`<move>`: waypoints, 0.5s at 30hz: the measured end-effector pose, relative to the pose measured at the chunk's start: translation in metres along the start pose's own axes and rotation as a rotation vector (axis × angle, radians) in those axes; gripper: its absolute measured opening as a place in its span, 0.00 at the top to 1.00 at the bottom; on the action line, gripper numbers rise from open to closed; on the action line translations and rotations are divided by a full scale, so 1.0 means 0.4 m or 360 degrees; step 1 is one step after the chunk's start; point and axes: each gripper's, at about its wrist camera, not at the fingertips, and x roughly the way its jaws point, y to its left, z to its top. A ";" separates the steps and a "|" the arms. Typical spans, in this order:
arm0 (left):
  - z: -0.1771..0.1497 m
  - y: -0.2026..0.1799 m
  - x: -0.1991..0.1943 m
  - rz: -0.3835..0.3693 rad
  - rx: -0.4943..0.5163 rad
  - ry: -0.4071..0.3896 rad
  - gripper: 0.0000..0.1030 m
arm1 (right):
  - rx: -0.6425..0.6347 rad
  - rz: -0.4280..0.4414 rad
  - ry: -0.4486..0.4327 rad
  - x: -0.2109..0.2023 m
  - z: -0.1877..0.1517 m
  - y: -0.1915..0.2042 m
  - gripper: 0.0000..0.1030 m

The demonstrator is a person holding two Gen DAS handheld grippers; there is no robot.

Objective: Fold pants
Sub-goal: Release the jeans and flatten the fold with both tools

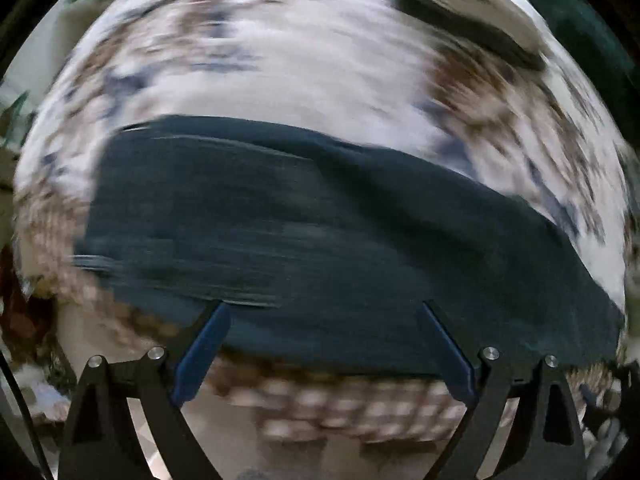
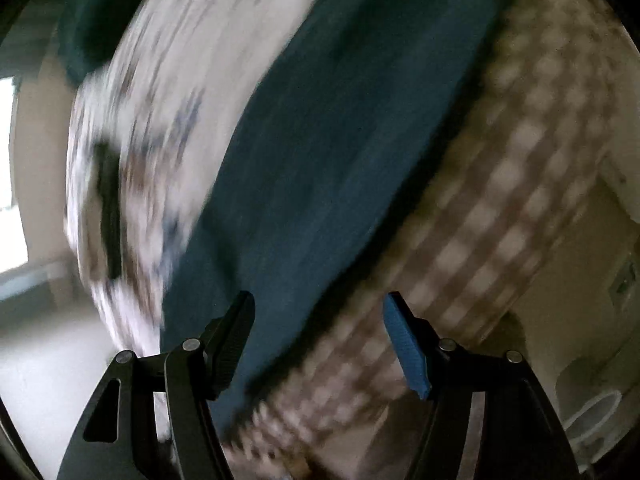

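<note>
Dark teal pants (image 1: 320, 224) lie flat in a long band across a bed with a white, brown and blue patterned cover (image 1: 304, 64). Both views are motion-blurred. My left gripper (image 1: 324, 308) is open and empty, its fingertips over the near edge of the pants. In the right wrist view the pants (image 2: 328, 152) run diagonally from upper right to lower left. My right gripper (image 2: 318, 304) is open and empty, above the pants' near end at the bed's edge.
A dark object with a pale top (image 1: 472, 12) lies on the bed at the far right. A checkered brown-and-white bed skirt (image 2: 500, 184) hangs at the bedside. Pale floor (image 2: 52, 360) and a white round item (image 2: 592, 412) are below.
</note>
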 end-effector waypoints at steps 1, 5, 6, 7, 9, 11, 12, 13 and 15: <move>-0.003 -0.062 0.015 -0.0002 0.0032 0.0006 0.08 | 0.0054 -0.0009 -0.0088 -0.030 0.052 -0.030 0.33; -0.017 -0.218 0.057 0.0073 0.0111 -0.0003 0.08 | 0.0283 -0.0033 -0.0324 -0.080 0.265 -0.159 0.33; -0.015 -0.247 0.072 0.0103 0.0117 -0.0004 0.08 | 0.0348 0.0026 -0.0321 -0.066 0.309 -0.187 0.36; -0.014 -0.267 0.083 0.0125 0.0116 -0.0005 0.08 | 0.0394 0.0089 -0.0308 -0.050 0.344 -0.208 0.53; -0.009 -0.292 0.104 0.0164 0.0109 -0.0001 0.08 | 0.0473 0.0200 -0.0261 -0.026 0.396 -0.231 0.90; -0.002 -0.303 0.124 0.0187 0.0076 0.0017 0.08 | 0.0328 0.0147 -0.0282 -0.065 0.423 -0.182 0.90; 0.002 -0.305 0.131 0.0196 0.0065 0.0019 0.08 | 0.0233 0.0071 -0.0319 -0.083 0.431 -0.159 0.90; 0.004 -0.307 0.140 0.0221 0.0051 0.0022 0.08 | 0.0172 0.0028 -0.0335 -0.093 0.438 -0.150 0.90; 0.004 -0.288 0.151 0.0231 0.0020 0.0042 0.08 | 0.0138 -0.0048 -0.0220 -0.052 0.465 -0.166 0.89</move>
